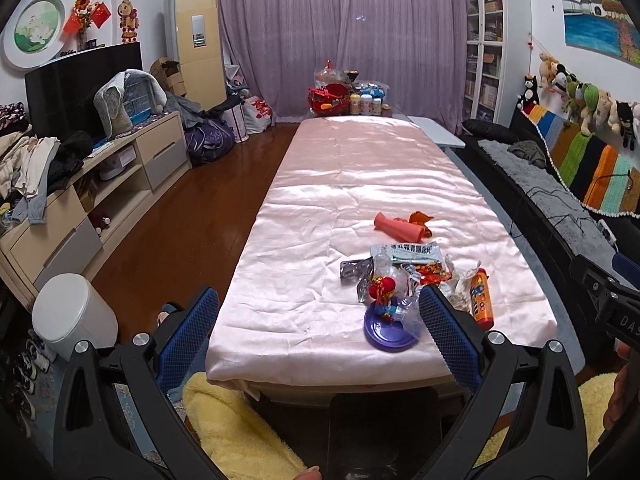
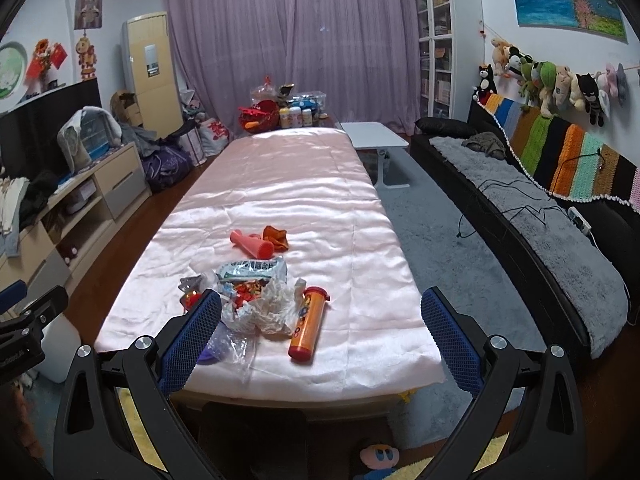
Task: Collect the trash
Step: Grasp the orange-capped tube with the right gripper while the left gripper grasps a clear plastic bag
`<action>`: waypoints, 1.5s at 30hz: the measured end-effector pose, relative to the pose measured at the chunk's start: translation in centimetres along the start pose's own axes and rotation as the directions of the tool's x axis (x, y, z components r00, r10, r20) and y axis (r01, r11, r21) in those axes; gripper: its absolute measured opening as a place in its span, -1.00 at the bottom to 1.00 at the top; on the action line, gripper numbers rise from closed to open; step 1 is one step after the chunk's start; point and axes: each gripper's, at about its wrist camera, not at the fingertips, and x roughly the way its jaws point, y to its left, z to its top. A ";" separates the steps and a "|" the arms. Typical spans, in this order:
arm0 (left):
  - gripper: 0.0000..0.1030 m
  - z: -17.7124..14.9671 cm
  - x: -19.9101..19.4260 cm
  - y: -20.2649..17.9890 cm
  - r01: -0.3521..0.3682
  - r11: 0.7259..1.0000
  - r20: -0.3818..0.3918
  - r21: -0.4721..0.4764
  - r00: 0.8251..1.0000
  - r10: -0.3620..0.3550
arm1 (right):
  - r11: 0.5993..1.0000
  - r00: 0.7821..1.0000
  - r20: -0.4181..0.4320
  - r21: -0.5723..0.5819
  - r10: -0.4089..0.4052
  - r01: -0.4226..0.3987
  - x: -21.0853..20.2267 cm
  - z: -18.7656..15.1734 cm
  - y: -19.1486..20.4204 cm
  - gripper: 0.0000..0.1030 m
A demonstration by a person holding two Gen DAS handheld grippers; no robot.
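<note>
A heap of trash lies at the near end of a long table under a pink satin cloth (image 1: 360,184) (image 2: 280,200). It holds crinkled wrappers (image 1: 408,260) (image 2: 256,280), an orange tube with a red cap (image 1: 481,298) (image 2: 307,326), a purple lid (image 1: 386,330) and a pink cup with orange scraps (image 1: 400,226) (image 2: 256,242). My left gripper (image 1: 318,320) is open, held short of the table's near edge, empty. My right gripper (image 2: 320,322) is open too, at the near edge, nothing between its blue pads.
A white lidded bin (image 1: 72,316) stands on the floor to the left. A TV cabinet (image 1: 100,184) with clothes lines the left wall. A sofa (image 2: 540,220) runs along the right, a small white table (image 2: 374,136) beside it. Bottles and bags (image 1: 348,98) sit at the far end.
</note>
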 end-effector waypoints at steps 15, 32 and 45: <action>0.63 -4.6 9.7 -2.7 0.163 0.986 -0.253 0.043 0.956 -0.148 | 0.997 0.958 -0.276 0.008 0.077 -0.078 11.4 -4.1 0.1 0.00; -0.02 -4.2 16.0 -7.2 0.331 0.943 -0.335 -0.030 0.886 -0.322 | 0.995 0.935 -0.339 0.022 0.101 -0.099 17.0 -4.9 0.3 -0.16; -0.06 -3.5 16.5 -9.4 0.404 0.913 -0.348 -0.053 0.850 -0.396 | 0.995 0.940 -0.331 -0.025 0.086 -0.100 16.9 -4.8 -0.4 -0.44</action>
